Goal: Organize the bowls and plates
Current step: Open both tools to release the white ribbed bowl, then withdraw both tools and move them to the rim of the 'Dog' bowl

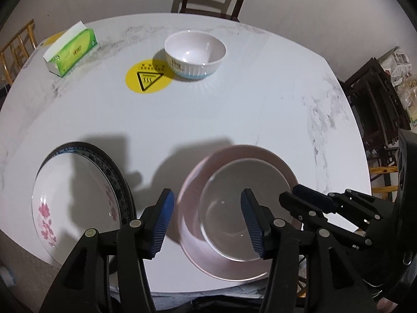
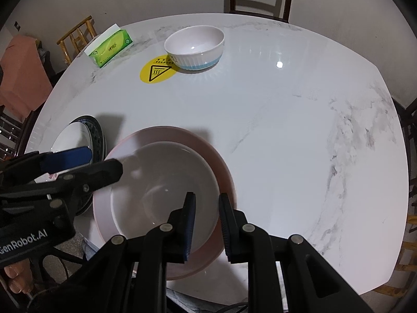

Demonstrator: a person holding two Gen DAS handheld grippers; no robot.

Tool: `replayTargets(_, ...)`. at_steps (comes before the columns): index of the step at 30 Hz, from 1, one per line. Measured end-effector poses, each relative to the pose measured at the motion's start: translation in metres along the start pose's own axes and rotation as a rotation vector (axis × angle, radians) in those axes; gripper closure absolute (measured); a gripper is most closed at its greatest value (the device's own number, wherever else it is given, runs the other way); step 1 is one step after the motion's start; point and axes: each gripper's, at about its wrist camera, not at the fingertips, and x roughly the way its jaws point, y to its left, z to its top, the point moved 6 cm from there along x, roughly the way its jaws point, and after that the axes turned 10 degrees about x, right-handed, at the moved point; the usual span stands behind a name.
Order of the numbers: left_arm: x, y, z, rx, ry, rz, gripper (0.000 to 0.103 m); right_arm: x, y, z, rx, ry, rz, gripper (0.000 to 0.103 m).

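A pink plate [image 2: 224, 172] is seen near the tabletop's [image 2: 286, 120] near edge, its rim just over that edge, with a grey bowl [image 2: 161, 190] inside it. The right gripper [image 2: 207, 224] has its jaws nearly pressed together, pinching the near rims of bowl and plate. The left gripper [image 1: 206, 221] is held above the same plate with jaws spread and nothing between them. A flowered plate [image 1: 73, 203], stacked on a dark-rimmed plate [image 1: 122, 182], is found at the near left edge; a white bowl [image 1: 195, 54] stands well apart towards the far edge, beside a yellow sticker [image 1: 146, 78].

If the pinched rim is lifted one-sidedly, the bowl could be slid off the tilted plate. With the plate overhanging, a slip could send both over the edge. The two grippers, being close, could be knocked together.
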Motion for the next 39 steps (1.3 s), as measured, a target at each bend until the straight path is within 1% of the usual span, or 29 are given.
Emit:
replayTargets(4, -0.002, 0.007, 0.002, -0.007, -0.021, 0.027, 0.053, -0.002, 0.0, 0.001, -0.001, -0.012, 0.004, 0.084)
replayTargets(13, 0.003, 0.023, 0.0, -0.036, -0.022, 0.063, 0.051, -0.004, 0.002, 0.008, -0.006, -0.039, 0.014, 0.084)
replayTargets(19, 0.003, 0.036, 0.003, -0.049, -0.052, 0.115, 0.048, -0.007, 0.0, 0.016, -0.004, -0.077, 0.022, 0.084)
replayTargets(34, 0.021, 0.065, 0.012, -0.106, -0.036, 0.144, 0.047, 0.007, -0.012, 0.04, 0.016, -0.086, 0.021, 0.084)
replayTargets(39, 0.027, 0.072, 0.024, -0.103, -0.058, 0.162, 0.047, 0.014, -0.017, 0.053, 0.021, -0.082, 0.033, 0.084)
